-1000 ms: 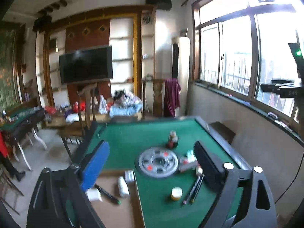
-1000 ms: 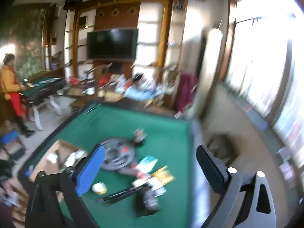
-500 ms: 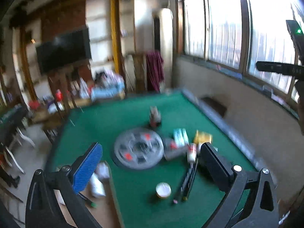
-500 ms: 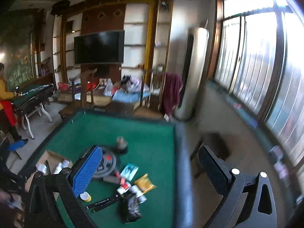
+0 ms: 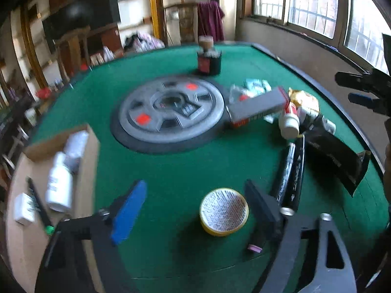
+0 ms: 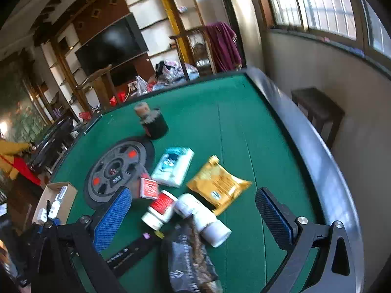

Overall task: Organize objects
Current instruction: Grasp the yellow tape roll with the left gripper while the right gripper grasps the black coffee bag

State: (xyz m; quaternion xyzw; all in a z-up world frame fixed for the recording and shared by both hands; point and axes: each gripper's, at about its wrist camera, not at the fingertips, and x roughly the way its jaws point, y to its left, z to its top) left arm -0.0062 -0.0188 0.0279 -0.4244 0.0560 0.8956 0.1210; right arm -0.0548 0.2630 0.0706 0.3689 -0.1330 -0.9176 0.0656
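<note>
Both grippers have been lowered toward the green table (image 5: 171, 171) since a second ago. The left gripper (image 5: 195, 207), jaws spread yet just narrowed, now brackets the yellow tin (image 5: 223, 211), untouched. The right gripper (image 6: 193, 210) is held spread over the white bottles (image 6: 202, 217).

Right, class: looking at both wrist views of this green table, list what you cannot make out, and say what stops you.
- Left wrist view: print on the white bottle in the cardboard box; motion blur.
- Left wrist view: lettering on the two black tubes; too small and blurred.
- Right wrist view: lower part of the dark foil pouch; cut off by the bottom edge.
- Right wrist view: what the cardboard box holds; too small.
- Right wrist view: the yellow round tin; not in view there.
</note>
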